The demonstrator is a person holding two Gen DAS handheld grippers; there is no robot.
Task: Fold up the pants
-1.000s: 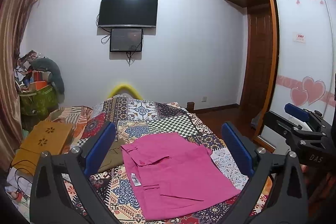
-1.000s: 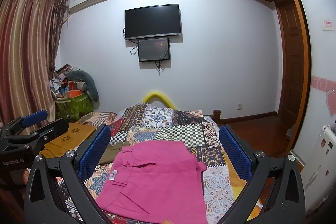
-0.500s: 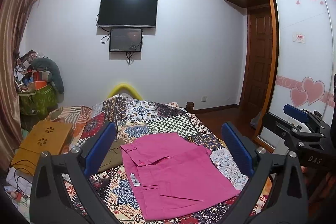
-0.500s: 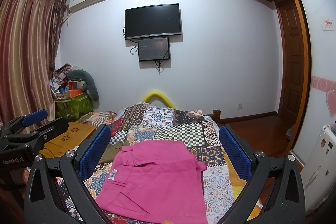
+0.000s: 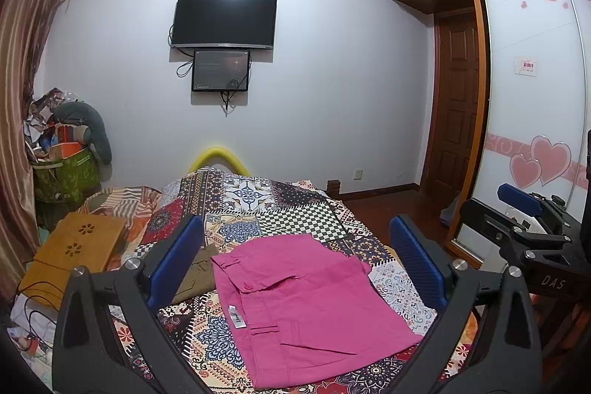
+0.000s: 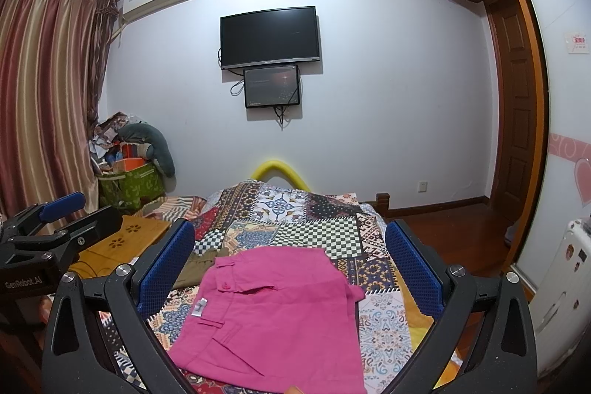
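The pink pants [image 5: 306, 305] lie folded into a flat, roughly rectangular packet on the patchwork bedspread [image 5: 258, 205], near the close end of the bed, with the waistband toward the left and a small white label [image 5: 236, 316] showing at that edge. In the right wrist view the same pants [image 6: 273, 316] sit low in the middle of the frame, the label [image 6: 199, 307] on their left border. The left gripper [image 5: 295, 268] hangs above the bed with its jaws spread wide, the blue pads [image 5: 177, 257] standing to either side of the pants and touching nothing. The right gripper [image 6: 290, 268] is likewise wide apart and empty, above the cloth and clear of it. Each gripper shows at the edge of the other's view: the right one at the far right of the left view, the left one at the far left of the right view. An olive-brown garment [image 5: 197, 268] lies just beside the pants on their left, partly hidden behind the left gripper's pad. Further left rests a wooden lap desk [image 5: 74, 253] with flower-shaped cutouts. On the far wall hang a dark television [image 6: 269, 37] and a smaller screen [image 6: 271, 85] just below it.
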